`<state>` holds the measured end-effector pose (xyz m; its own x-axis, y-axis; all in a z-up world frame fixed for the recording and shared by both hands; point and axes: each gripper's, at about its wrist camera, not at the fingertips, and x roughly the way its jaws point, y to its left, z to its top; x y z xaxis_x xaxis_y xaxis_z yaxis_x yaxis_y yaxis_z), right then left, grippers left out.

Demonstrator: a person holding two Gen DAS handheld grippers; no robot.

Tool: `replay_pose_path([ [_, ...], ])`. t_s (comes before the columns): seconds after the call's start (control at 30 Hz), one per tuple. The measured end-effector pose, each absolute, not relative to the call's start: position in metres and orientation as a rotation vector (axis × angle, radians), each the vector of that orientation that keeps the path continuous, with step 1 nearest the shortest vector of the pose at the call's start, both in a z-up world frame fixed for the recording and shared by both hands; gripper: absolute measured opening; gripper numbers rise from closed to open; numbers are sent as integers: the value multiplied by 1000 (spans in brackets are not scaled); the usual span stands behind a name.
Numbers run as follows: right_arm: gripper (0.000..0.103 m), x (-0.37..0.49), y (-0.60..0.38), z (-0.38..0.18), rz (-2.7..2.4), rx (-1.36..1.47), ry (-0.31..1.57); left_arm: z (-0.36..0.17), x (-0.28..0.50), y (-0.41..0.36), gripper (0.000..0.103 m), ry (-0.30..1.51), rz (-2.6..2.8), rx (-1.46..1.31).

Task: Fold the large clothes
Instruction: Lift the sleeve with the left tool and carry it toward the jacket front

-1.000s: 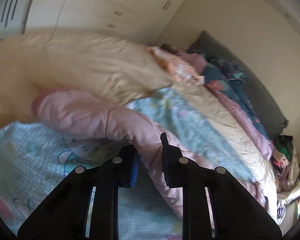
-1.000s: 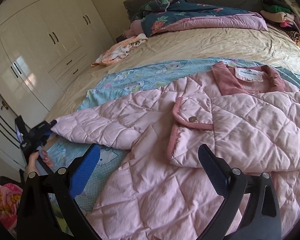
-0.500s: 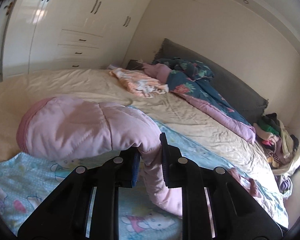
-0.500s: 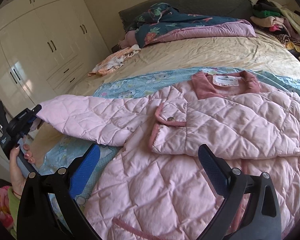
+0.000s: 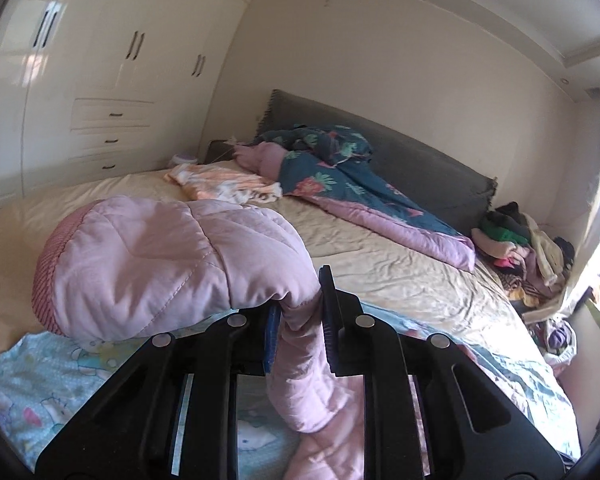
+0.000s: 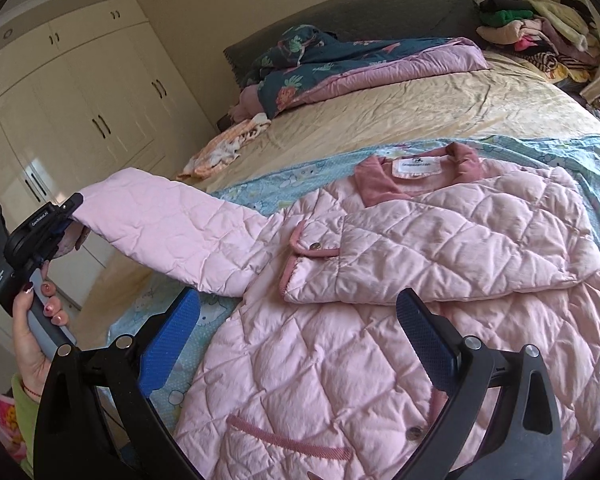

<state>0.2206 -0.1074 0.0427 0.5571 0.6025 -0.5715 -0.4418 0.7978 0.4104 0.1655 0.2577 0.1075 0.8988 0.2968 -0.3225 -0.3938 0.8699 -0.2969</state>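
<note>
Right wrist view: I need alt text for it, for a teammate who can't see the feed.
A pink quilted jacket lies on a bed, one sleeve already folded across its chest and the other sleeve stretched out to the side, lifted off the bed by the left tool. The right tool hovers open above the jacket's lower half, holding nothing.

The quilted jacket (image 6: 380, 320) was pale pink with darker pink trim; the sheet (image 6: 560, 156) light blue, cartoon-printed; the duvet (image 6: 340, 68) teal floral.

A home bedroom (bed (image 6: 420, 120), built-in wardrobes (image 5: 100, 80), heaped clothes (image 6: 540, 28)).
</note>
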Motion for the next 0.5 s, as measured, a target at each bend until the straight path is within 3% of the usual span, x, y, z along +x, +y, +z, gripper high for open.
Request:
replay_pose_path([
  [0.5, 98, 218, -157, 46, 595, 291, 731, 112, 182, 196, 11, 280, 257, -298],
])
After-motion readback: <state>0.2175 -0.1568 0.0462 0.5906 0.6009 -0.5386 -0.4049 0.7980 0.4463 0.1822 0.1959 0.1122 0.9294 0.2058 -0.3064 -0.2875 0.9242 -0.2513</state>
